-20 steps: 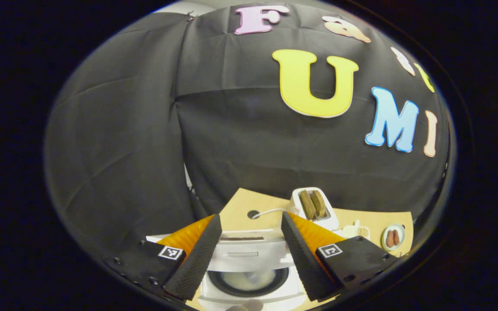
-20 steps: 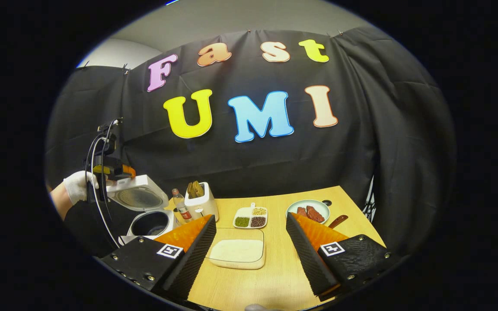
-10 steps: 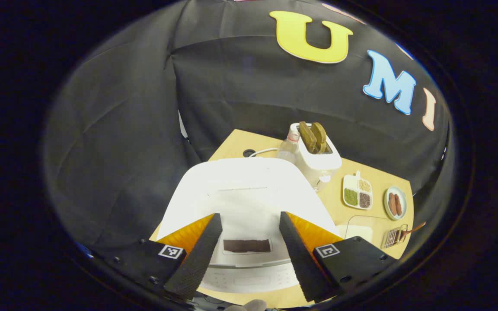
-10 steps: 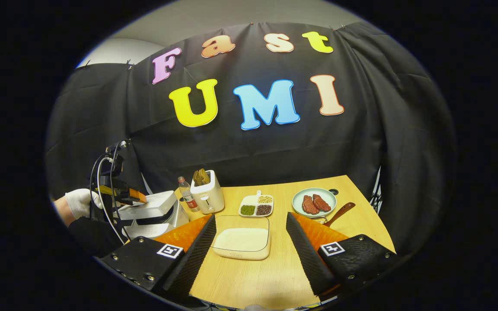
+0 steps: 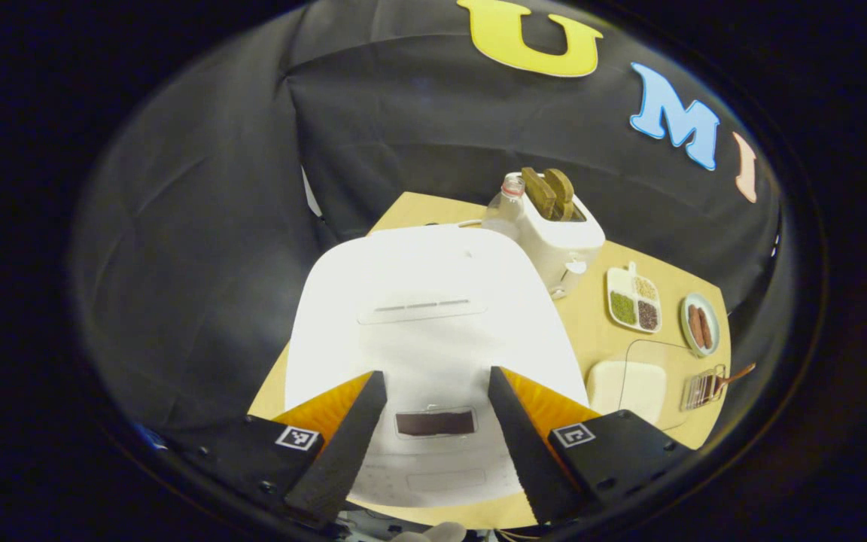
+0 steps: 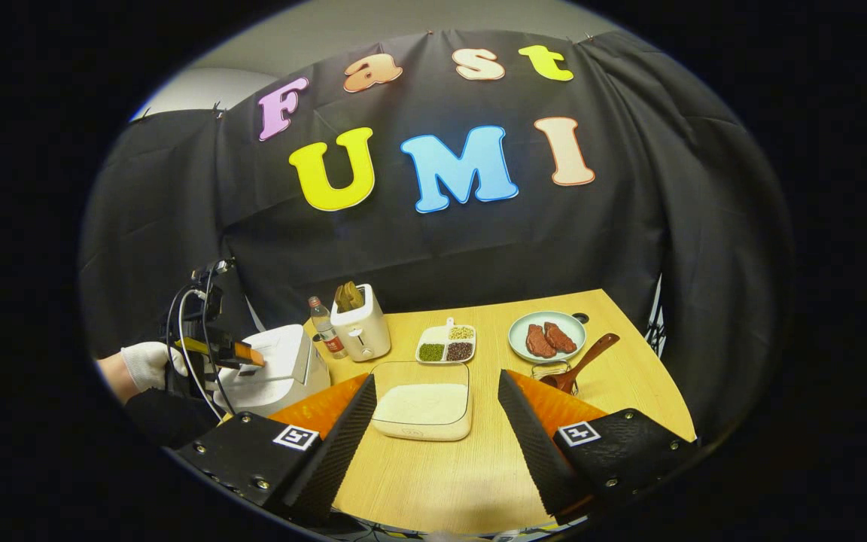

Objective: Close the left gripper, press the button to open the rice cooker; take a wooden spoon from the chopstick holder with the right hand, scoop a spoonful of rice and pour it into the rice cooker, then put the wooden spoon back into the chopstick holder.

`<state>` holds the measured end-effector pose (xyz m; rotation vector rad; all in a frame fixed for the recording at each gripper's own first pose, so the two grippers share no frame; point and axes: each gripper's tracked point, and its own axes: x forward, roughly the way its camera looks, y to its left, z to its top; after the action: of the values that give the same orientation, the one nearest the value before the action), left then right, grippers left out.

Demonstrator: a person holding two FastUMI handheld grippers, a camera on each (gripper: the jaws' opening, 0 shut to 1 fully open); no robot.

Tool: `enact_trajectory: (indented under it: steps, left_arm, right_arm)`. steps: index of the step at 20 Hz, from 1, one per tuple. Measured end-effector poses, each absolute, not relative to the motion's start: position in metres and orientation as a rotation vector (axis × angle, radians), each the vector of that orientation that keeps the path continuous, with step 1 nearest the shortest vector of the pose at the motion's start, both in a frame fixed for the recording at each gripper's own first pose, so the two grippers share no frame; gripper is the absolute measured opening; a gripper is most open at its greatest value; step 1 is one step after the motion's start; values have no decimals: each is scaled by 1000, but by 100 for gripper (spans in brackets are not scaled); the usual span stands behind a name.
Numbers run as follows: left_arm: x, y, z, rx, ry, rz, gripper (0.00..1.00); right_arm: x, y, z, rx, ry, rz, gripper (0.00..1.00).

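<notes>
Your left gripper (image 5: 431, 410) hangs spread over the closed rice cooker (image 5: 426, 316), so pinch its fingers together before pressing the near-side button.

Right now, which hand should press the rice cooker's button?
Left. The left tool hovers right above the closed rice cooker, fingers apart. The right tool is off to the side, over the rice dish.

white rice cooker (image 5: 433, 301), white toaster (image 6: 362, 333), pale green plate (image 6: 546, 336), perhaps brown spoon (image 6: 588, 359).
</notes>
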<state>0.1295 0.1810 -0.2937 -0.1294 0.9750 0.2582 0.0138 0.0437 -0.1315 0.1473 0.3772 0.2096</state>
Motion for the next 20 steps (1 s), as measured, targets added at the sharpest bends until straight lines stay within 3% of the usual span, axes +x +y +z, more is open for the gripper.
enact_trajectory:
  steps: [4,14,20]
  left_arm:
    - [128,180,-299,-138,994,254,95]
    - [133,182,-294,-107,950,223,99]
    - [142,181,-261,-148,765,256,100]
  right_arm:
    - [14,47,-131,158,377,212,99]
    - [11,50,-130,171,386,212,99]
    - [9,41,-104,142,305,200,100]
